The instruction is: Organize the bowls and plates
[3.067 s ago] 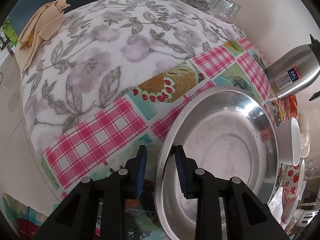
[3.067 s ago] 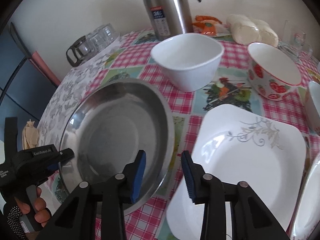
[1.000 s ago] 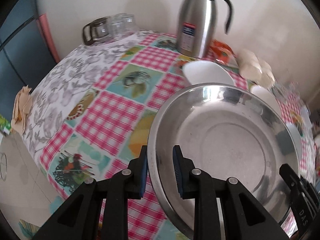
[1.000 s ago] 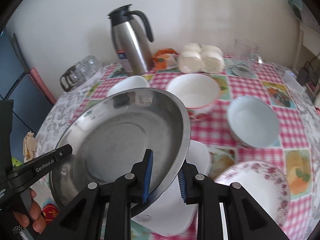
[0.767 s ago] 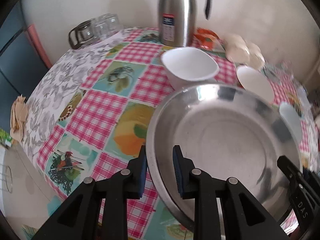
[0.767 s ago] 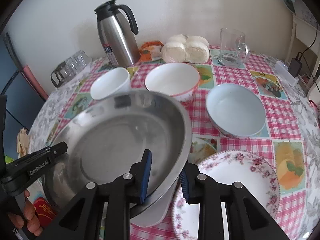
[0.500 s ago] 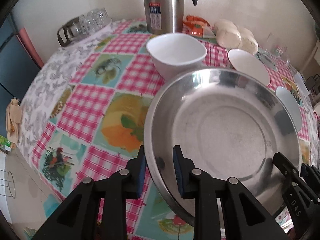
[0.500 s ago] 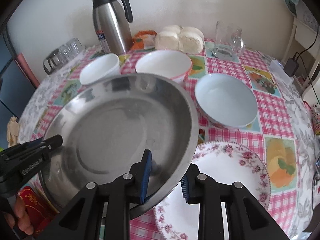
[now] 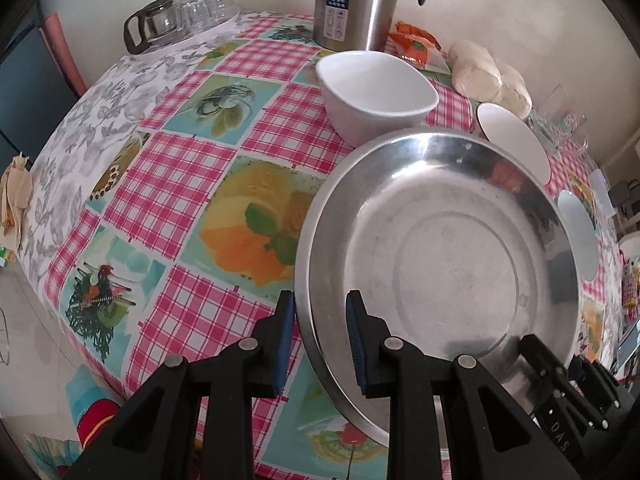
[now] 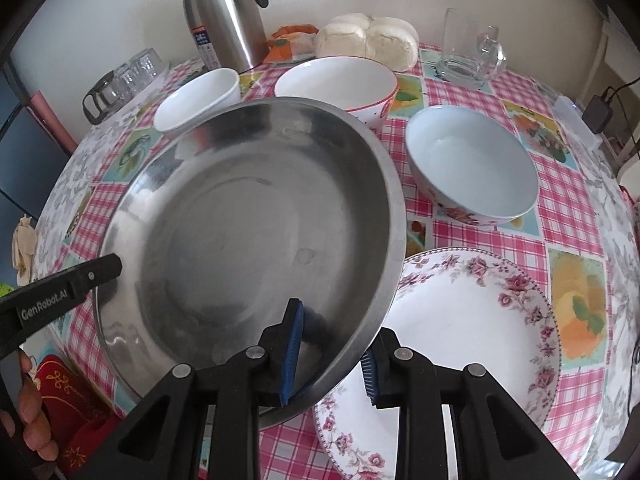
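Both claws pinch steel plate [image 10: 248, 232] rim: left gripper [image 9: 320, 344] on its left edge, right gripper [image 10: 332, 356] on its right edge. Plate held tilted above table [image 9: 168, 168], overlapping floral plate [image 10: 472, 328] near table's front edge.

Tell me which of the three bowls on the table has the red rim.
The middle bowl, behind the held steel plate. The squarish bowl to its left is plain white; the bowl to its right is pale blue with flowers outside.

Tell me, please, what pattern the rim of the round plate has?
Pink roses on white edge the round plate, clearest in the right wrist view.
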The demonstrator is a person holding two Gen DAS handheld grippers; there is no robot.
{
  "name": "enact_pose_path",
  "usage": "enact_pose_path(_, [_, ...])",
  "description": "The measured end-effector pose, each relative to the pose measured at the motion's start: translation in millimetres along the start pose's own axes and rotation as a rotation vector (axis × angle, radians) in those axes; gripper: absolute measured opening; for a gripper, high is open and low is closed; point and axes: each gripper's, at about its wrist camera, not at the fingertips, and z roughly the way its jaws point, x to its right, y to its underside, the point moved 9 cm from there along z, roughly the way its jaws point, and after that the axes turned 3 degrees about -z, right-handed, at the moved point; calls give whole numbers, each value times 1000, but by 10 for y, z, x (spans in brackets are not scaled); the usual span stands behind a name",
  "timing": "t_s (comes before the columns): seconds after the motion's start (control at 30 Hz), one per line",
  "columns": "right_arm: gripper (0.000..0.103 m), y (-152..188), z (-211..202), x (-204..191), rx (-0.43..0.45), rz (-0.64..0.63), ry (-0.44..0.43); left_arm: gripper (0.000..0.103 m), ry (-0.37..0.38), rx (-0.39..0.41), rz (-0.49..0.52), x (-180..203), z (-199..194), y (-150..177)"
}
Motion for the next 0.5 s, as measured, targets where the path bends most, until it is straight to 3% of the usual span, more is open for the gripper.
enact_pose_path(0.5, [29, 165, -12, -113, -62, 3, -29, 26, 125, -55, -144, -136, 9, 58])
